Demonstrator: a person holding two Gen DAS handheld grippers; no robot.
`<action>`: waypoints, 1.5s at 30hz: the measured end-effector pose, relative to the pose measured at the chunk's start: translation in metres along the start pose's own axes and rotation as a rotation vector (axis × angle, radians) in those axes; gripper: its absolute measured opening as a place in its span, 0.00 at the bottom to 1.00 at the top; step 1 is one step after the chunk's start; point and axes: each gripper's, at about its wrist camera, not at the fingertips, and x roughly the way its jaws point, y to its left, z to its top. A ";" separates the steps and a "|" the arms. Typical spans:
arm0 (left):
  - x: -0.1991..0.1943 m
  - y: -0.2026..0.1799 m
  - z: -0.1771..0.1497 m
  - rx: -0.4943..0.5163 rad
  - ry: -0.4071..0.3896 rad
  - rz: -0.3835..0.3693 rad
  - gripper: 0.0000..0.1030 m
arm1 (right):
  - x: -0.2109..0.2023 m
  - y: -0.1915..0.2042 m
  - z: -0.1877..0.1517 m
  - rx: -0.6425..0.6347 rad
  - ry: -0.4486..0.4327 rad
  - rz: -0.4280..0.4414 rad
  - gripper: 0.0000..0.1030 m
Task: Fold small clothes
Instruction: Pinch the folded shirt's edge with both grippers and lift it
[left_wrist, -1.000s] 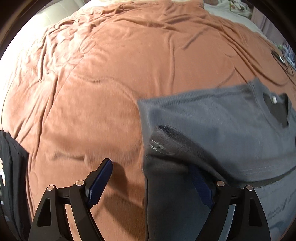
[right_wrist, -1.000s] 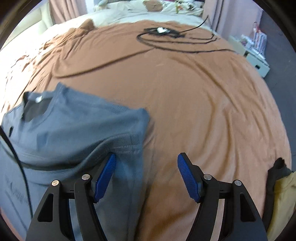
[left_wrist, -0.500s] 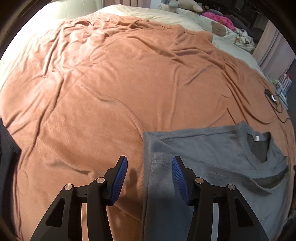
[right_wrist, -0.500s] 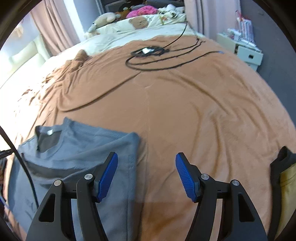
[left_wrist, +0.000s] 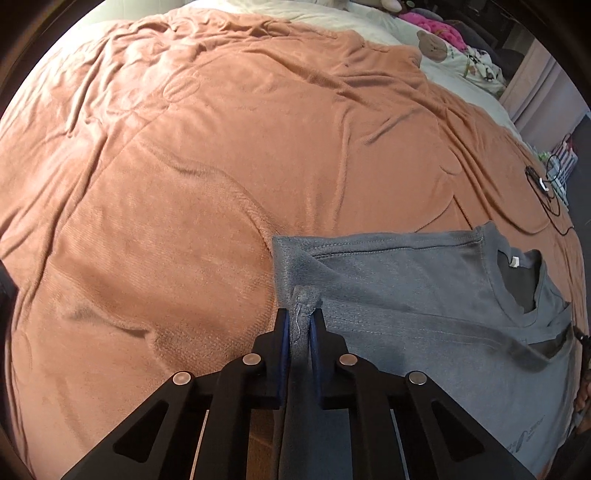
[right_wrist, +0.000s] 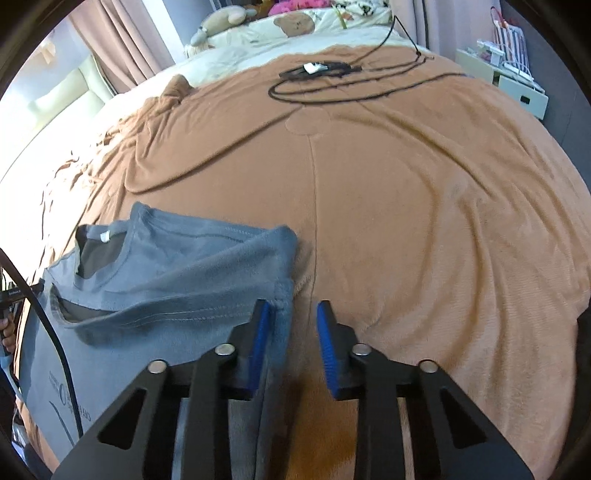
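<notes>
Both hand-held grippers have just been closing: left (left_wrist: 298, 325) clamps the shirt (left_wrist: 424, 295) edge; right (right_wrist: 291, 325) remains apart beside it. Next: grip, fold.

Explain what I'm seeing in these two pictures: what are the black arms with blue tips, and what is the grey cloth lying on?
Each picture comes from a camera fixed on a handheld tool with two fingers; a person carries one in each hand. On the left gripper, the fingers have just been closing and now pinch a raised fold at one side edge of the grey T-shirt. On the right gripper, the fingers have been closing too but a gap remains, with the shirt's other side edge between them, not yet pinched. The shirt lies on an orange-brown blanket over a bed. A black cable lies farther back.
</notes>
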 end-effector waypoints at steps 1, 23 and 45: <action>-0.002 0.000 0.000 0.002 -0.003 0.001 0.11 | -0.002 0.000 0.000 -0.002 -0.008 -0.002 0.17; -0.042 0.000 -0.013 -0.017 -0.068 0.031 0.08 | -0.020 0.030 -0.008 -0.107 -0.048 -0.031 0.03; -0.089 -0.008 0.047 -0.022 -0.244 -0.020 0.06 | -0.074 0.054 0.017 -0.073 -0.242 -0.100 0.03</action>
